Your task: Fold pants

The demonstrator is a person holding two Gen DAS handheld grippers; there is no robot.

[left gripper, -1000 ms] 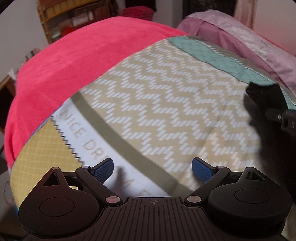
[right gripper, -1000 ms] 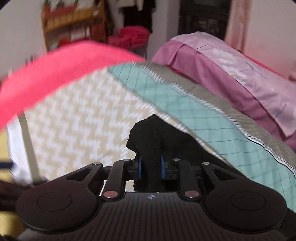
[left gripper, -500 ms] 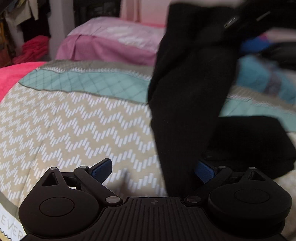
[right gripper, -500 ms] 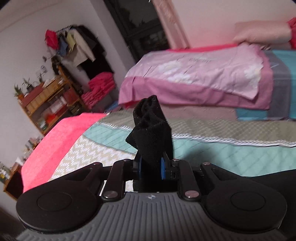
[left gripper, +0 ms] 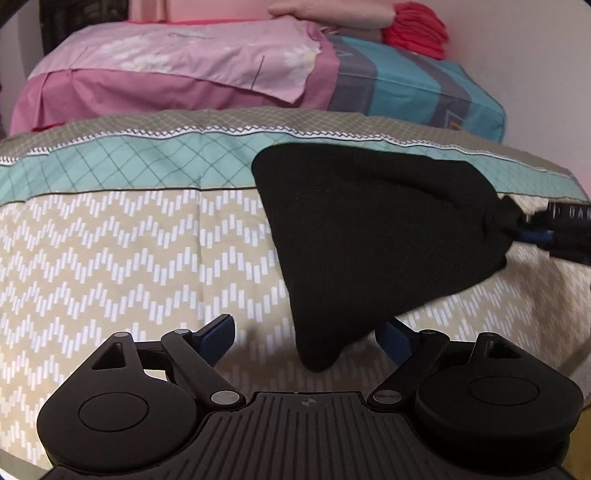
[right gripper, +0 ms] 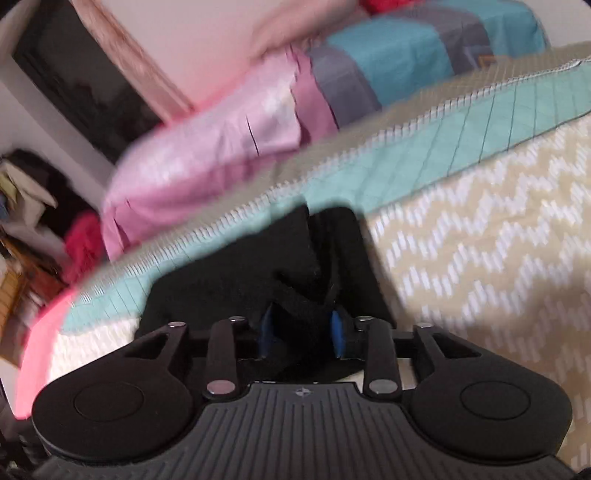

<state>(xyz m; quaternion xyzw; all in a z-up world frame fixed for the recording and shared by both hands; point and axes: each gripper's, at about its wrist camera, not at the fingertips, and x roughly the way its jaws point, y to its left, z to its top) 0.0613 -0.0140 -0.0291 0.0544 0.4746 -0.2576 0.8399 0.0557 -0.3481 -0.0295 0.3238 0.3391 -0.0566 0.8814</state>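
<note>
The black pants (left gripper: 369, 236) lie on the bed's chevron quilt (left gripper: 129, 251), pulled to a bunched point at the right. My right gripper (left gripper: 532, 230) shows at the right edge of the left wrist view, gripping that point. In the right wrist view my right gripper (right gripper: 301, 328) holds a fold of the black pants (right gripper: 229, 273) between its blue pads, jaws partly apart. My left gripper (left gripper: 306, 336) is open, its blue fingertips (left gripper: 218, 330) on either side of the pants' near corner, not closed on it.
A pink sheet (left gripper: 177, 62) and a blue-grey striped cover (left gripper: 402, 85) lie behind the quilt, with a red folded pile (left gripper: 413, 29) at the far wall. A teal band (left gripper: 122, 166) crosses the quilt's far side. A pink blanket (right gripper: 40, 332) edges the bed's left.
The right gripper has carried the hanging pants down and rightward, laying them on the quilt. The left gripper has swung right and now faces the pants' near corner, still open.
</note>
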